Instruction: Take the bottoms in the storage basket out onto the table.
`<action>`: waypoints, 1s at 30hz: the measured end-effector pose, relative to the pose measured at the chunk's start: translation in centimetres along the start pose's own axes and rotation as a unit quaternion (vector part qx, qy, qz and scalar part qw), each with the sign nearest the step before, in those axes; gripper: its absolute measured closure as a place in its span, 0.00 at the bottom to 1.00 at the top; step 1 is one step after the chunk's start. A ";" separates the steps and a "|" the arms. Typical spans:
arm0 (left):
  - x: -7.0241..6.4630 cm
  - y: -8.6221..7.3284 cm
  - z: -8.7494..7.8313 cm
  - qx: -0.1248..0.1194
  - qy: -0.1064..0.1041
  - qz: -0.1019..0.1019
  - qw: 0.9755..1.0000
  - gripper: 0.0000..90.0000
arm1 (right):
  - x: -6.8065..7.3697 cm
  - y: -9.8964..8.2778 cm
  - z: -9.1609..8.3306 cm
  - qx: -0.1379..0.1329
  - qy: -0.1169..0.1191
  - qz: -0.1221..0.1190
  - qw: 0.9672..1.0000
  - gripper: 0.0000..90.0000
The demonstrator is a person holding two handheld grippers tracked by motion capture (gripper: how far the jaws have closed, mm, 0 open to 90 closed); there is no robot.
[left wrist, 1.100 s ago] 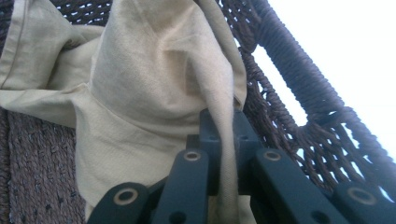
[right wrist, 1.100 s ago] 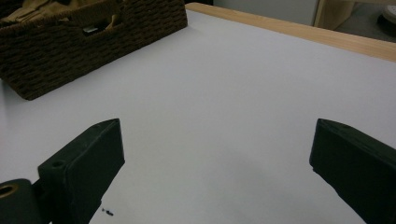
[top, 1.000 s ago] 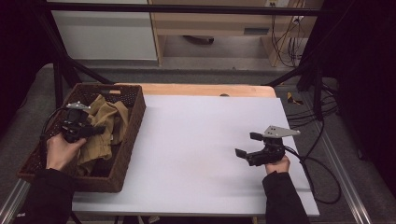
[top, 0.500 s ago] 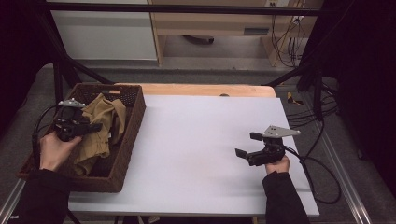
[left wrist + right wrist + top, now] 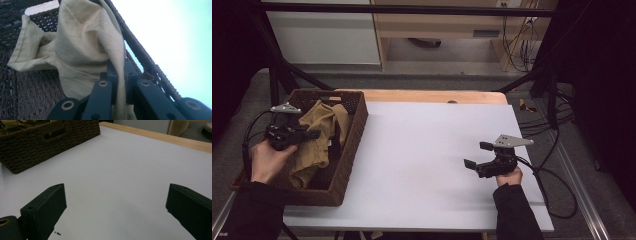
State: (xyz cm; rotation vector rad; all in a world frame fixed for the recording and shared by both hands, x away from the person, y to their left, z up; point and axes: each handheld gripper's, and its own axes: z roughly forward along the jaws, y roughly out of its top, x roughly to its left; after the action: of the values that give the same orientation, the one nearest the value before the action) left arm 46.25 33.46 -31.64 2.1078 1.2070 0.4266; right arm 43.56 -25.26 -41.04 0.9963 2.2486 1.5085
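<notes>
Left tongs (image 5: 314, 134) clamping one tan cloth (image 5: 319, 132), one wicker basket (image 5: 349, 145), right tongs (image 5: 476, 156) agape

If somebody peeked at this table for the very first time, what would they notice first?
Probably the tan cloth, pinched by the left gripper and pulled up out of the dark woven basket at the table's left edge. Then the right gripper, jaws wide apart, over the bare white tabletop.

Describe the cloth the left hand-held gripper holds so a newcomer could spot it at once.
Find the dark woven basket at the white table's left edge. Rising out of it is a tan cloth, pinched by the left hand-held gripper; it is the one soft, pale thing there.
</notes>
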 end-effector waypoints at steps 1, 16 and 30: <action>0.0 0.0 -0.1 -0.002 0.000 0.000 1.000 0.97 | 0.0 0.0 0.0 0.000 0.000 0.001 1.000 0.04; -0.3 0.6 -1.9 -0.021 -0.001 0.006 1.000 0.97 | 0.0 0.0 0.0 -0.001 0.000 0.001 1.000 0.04; -0.4 1.0 -3.2 -0.031 0.001 0.013 0.999 0.97 | 0.0 0.0 0.0 -0.001 -0.002 0.001 1.000 0.04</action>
State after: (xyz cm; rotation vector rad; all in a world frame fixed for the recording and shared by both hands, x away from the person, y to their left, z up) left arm 44.84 34.02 -28.63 2.0727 1.1536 0.4717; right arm 43.58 -25.31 -41.01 0.9992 2.2447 1.5079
